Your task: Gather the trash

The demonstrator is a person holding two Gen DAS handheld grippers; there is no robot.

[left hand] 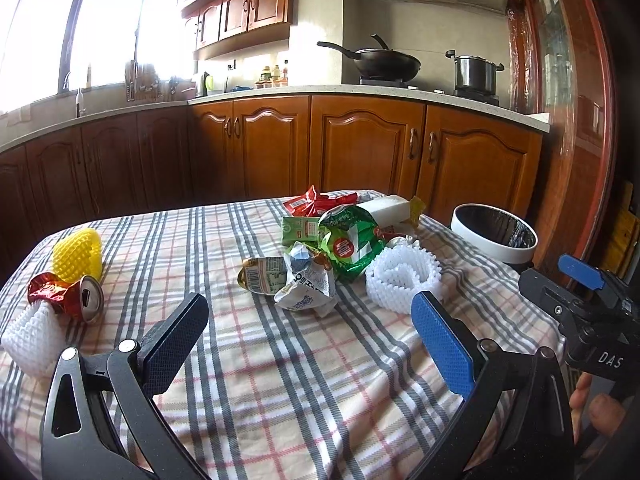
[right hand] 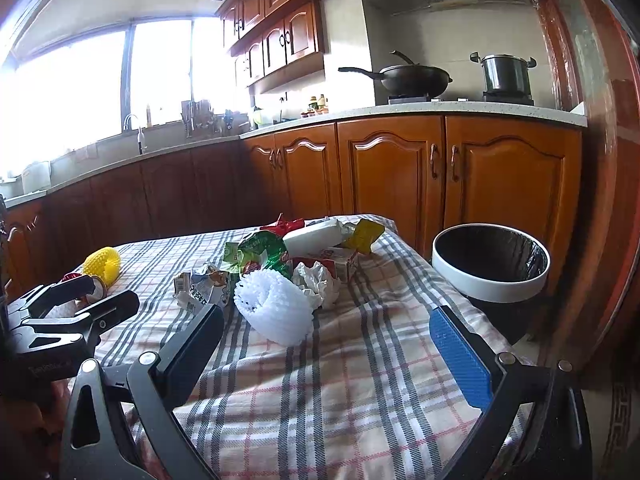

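- The left gripper point(left hand: 310, 326) is hovering released over the near part of the checked table point(left hand: 280, 380), its fingers spread wide and holding nothing.
- The right gripper point(right hand: 326, 338) is likewise hanging released and empty, near the table's right edge.
- Trash is lying piled at the far middle: a green wrapper point(left hand: 352, 246), crumpled paper point(left hand: 306, 280) and a white foam net point(left hand: 402, 276) just beside them.
- Only the left wrist view is clearly showing the crushed red can point(left hand: 68, 294) touching a yellow foam net point(left hand: 78, 256) at the far left.
- The right wrist view is showing the bin point(right hand: 490, 264) more fully, standing beyond the table's right edge.
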